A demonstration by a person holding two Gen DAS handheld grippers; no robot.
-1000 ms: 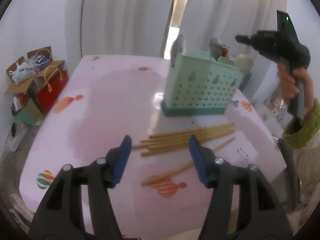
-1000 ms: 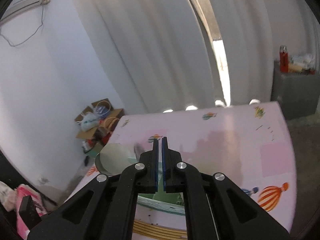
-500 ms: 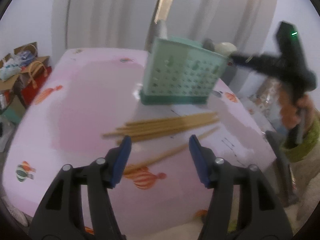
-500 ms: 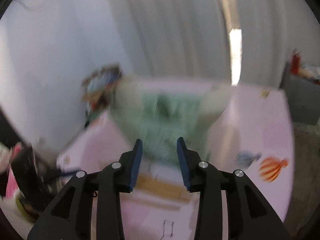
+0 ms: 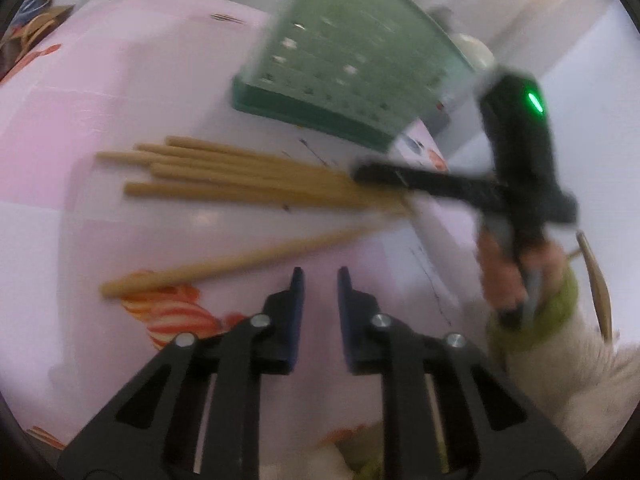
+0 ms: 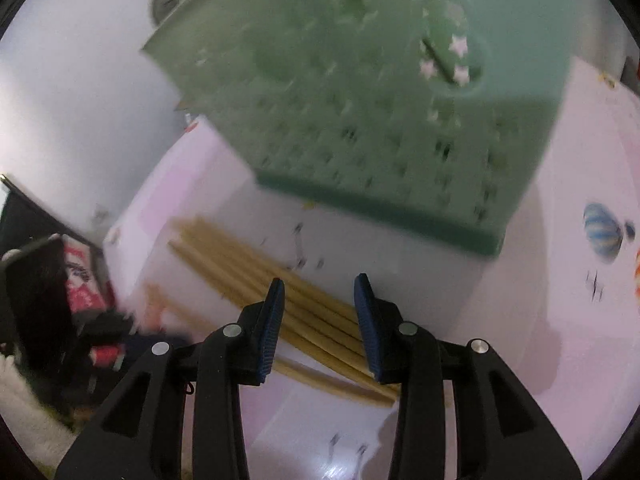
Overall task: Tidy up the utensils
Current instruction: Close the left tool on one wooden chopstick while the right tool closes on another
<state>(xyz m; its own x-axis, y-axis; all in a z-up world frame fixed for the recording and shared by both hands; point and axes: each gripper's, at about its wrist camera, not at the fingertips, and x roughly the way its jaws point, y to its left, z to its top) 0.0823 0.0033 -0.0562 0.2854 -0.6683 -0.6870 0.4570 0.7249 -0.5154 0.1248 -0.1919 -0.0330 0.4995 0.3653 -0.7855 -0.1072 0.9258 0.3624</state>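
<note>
Left gripper (image 5: 319,276): lower centre of the left wrist view, black arms with blue pads. Jaws have just been closing and now stand at a narrow gap, nothing between them; only pink cloth shows in the gap.

Single chopstick (image 5: 224,263): just ahead and left of the left gripper's tips, lying slantwise, its thick end over an orange balloon print (image 5: 172,316).

Chopstick bundle (image 5: 248,178): mid-frame, several sticks side by side, apart from the single one.

Right gripper (image 6: 319,296): lower centre of the right wrist view. Jaws partly spread, having opened within the last second; the chopstick bundle (image 6: 304,320) shows between and under the pads (whether the pads touch the sticks cannot be told, the frame being blurred). In the left wrist view the same tool (image 5: 404,178) enters from the right, its tips at the right end of the bundle.

Right hand (image 5: 508,272): right edge of the left wrist view, gripping the tool's handle; green cuff and pale sleeve below.

Utensil holder (image 6: 372,100): green, perforated, upper half of the right wrist view, standing beyond the bundle; upper centre in the left wrist view (image 5: 352,64).

Table (image 5: 120,80): pink cloth, carries all of the above.
</note>
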